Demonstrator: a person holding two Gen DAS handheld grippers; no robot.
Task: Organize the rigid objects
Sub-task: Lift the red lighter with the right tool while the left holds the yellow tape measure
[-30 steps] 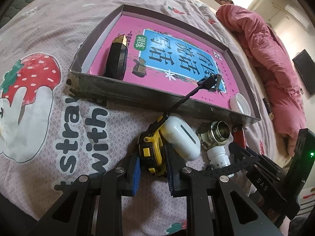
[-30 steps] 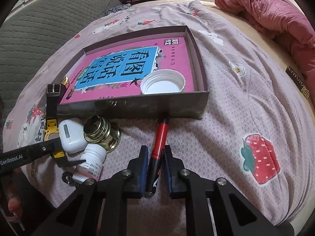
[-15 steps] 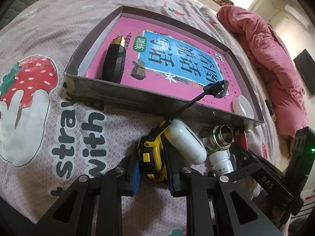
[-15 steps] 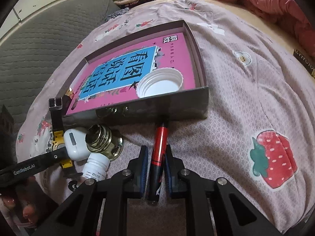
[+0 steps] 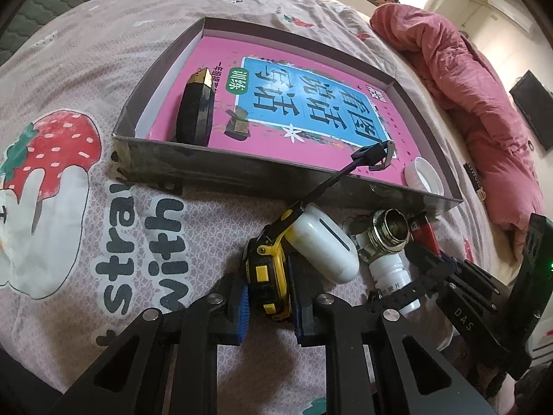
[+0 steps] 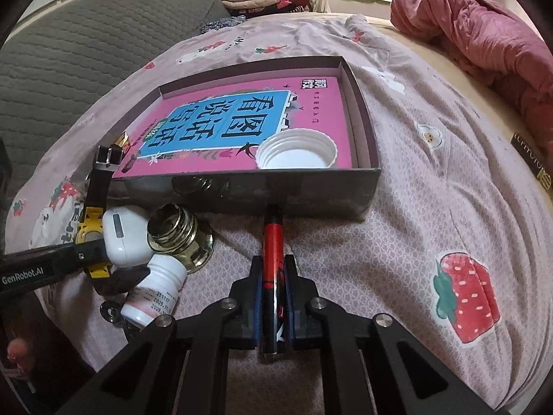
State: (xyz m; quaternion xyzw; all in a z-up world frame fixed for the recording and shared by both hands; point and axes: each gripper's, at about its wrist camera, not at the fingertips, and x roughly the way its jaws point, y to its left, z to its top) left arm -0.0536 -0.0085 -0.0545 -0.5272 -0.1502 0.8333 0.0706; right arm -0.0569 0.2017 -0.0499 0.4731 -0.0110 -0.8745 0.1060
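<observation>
My left gripper (image 5: 271,299) is closing tight on a yellow-and-black wristwatch (image 5: 266,269). Its black strap sticks up over the front wall of a shallow dark box (image 5: 242,173). My right gripper (image 6: 273,294) pinches a red-and-black pen (image 6: 273,238) as its jaws close. The pen's tip touches the box wall (image 6: 311,190). A white earbud case (image 5: 325,256), a brass fitting (image 5: 390,228) and a white pill bottle (image 5: 390,273) lie bunched between the two grippers on the bedsheet.
The box holds a pink book, a black-and-gold object (image 5: 195,114), a small bronze piece (image 5: 238,128) and a white cap (image 6: 297,154). A pink quilt (image 6: 484,38) is heaped at the far right. A grey padded headboard (image 6: 86,45) rises at the left.
The right jaws have closed in from a small gap onto the pen. The left pads have tightened slightly on the watch. Both views have shifted a little.
</observation>
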